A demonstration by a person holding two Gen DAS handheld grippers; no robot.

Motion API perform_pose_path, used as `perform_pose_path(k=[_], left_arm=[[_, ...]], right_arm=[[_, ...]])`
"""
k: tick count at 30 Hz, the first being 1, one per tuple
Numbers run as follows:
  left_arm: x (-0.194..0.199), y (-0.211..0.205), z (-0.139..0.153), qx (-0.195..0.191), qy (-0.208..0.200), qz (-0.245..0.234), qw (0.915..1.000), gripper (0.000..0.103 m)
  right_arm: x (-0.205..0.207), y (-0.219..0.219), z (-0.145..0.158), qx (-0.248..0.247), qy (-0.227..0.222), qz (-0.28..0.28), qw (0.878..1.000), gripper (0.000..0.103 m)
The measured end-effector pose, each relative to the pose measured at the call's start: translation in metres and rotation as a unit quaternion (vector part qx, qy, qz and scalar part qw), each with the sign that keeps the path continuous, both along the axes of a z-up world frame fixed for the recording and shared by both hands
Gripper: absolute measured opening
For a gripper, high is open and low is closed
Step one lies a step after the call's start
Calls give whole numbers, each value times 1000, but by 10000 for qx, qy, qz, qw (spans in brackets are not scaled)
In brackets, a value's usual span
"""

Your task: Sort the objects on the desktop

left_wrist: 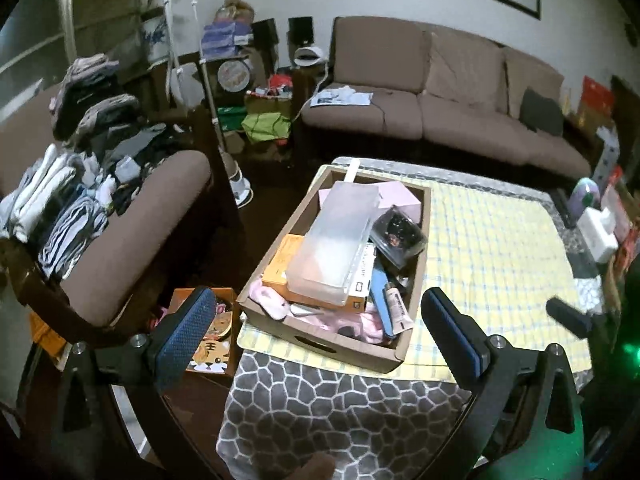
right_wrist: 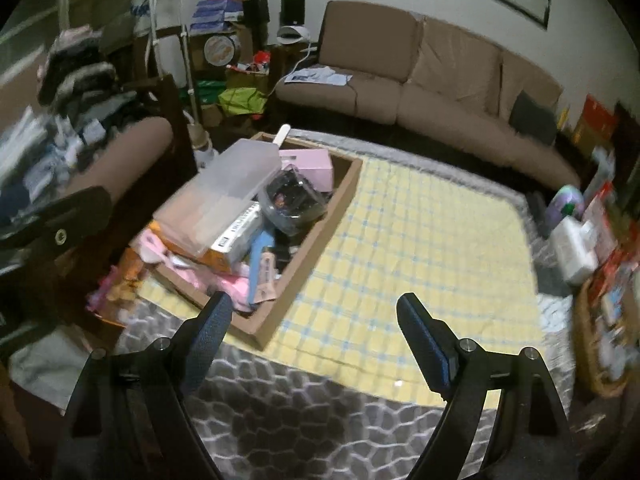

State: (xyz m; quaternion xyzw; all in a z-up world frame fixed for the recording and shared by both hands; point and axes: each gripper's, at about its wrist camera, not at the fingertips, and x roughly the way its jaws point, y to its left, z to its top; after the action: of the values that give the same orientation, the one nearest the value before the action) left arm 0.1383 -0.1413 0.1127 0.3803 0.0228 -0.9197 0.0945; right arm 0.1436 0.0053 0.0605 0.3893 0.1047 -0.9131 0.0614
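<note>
A cardboard box [left_wrist: 344, 350] stands on the left part of a yellow checked cloth [left_wrist: 492, 248] on the table. Stacked inside are a translucent plastic case [left_wrist: 336, 236], an orange box [left_wrist: 280, 268], a pink box [left_wrist: 400, 198], a clear tub with something dark in it [left_wrist: 398, 234] and pink fabric [left_wrist: 272, 300]. My left gripper [left_wrist: 320, 332] hangs open above the box's near end, holding nothing. In the right wrist view my right gripper [right_wrist: 316, 336] is open and empty over the cloth [right_wrist: 420, 240], just right of the box [right_wrist: 276, 320]. The left gripper's finger [right_wrist: 60, 220] shows at the far left.
A grey pebble-pattern mat [left_wrist: 320, 412] covers the table's near edge. A brown sofa [left_wrist: 440, 96] lies beyond the table, and an armchair piled with clothes [left_wrist: 100, 184] stands left. White and red items [left_wrist: 596, 232] crowd the table's right edge. An orange tiger-print box [left_wrist: 212, 344] sits low at the left.
</note>
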Motion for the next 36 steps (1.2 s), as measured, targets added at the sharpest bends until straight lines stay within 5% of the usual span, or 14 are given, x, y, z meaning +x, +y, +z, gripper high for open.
perform_pose_path(k=[10, 17, 23, 31, 36], left_arm=[[-5, -5, -9, 275, -190, -73, 9994, 102], [-5, -10, -16, 261, -222, -84, 9994, 102], [-11, -13, -27, -273, -237, -1, 9993, 102], [-16, -30, -52, -138, 38, -112, 9998, 102], [-31, -42, -80, 482, -268, -344, 9979, 102]], right_arm=[[-4, 11, -1, -674, -207, 116, 9974, 87], [-2, -4, -5, -465, -234, 241, 9984, 87], [-8, -9, -5, -456, -173, 216, 9986, 87], [-9, -24, -18, 218, -142, 206, 9994, 87], [-16, -25, -28, 298, -248, 125, 9992, 87]])
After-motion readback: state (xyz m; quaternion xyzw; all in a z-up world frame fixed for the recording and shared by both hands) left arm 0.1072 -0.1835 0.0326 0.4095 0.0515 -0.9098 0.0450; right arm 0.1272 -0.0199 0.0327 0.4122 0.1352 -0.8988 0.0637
